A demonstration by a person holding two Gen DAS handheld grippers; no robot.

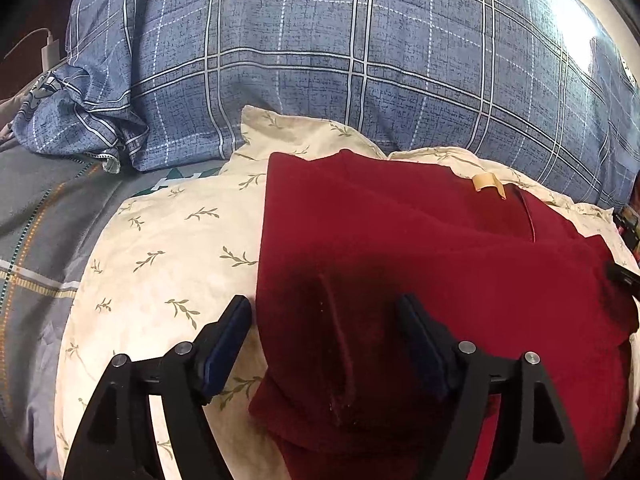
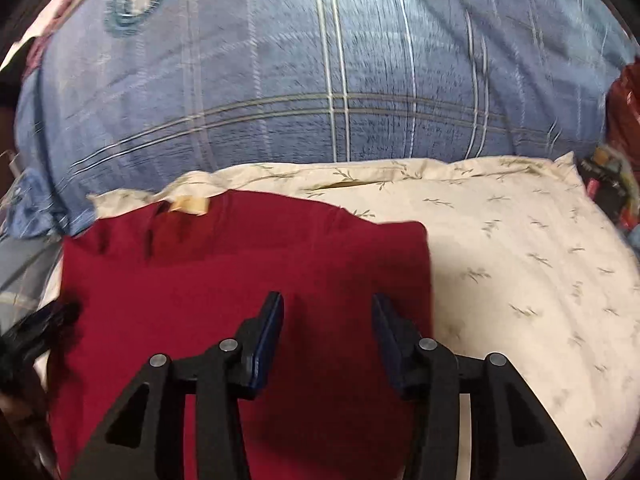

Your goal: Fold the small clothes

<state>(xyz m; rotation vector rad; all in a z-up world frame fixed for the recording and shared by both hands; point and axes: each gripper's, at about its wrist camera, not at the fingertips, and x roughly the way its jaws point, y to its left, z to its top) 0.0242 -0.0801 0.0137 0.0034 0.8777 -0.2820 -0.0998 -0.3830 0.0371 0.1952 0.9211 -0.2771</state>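
Where the two black grippers reach in from the near edge, their flat fingers carry dark blue pads and bright round rivets at the joints. Between and under them lies a dark red garment (image 1: pixel 420 248), a soft, fleecy-looking knit folded into a rough rectangle, with a small tan label (image 1: pixel 489 185) near its far edge and a raised crease running along its near left part. The left gripper (image 1: pixel 324 308) stands with its jaws wide apart, one finger over the pillow beside the cloth's left edge and the other over the red cloth; nothing is pinched between them. The right gripper (image 2: pixel 328 308) has its jaws parted less widely, both fingers above the red cloth near its right edge, gripping nothing; whether the tips touch the fabric I cannot tell. The garment rests on a plump cream pillow (image 2: pixel 520 264) printed with small green leafy sprigs, smooth cotton with a flat flange at its far side. Beyond the pillow rises a big padded quilt (image 1: pixel 304 52) in faded blue with white checked lines, bunched into folds at the far left, where a white charger (image 1: pixel 51 49) and its cable sit.
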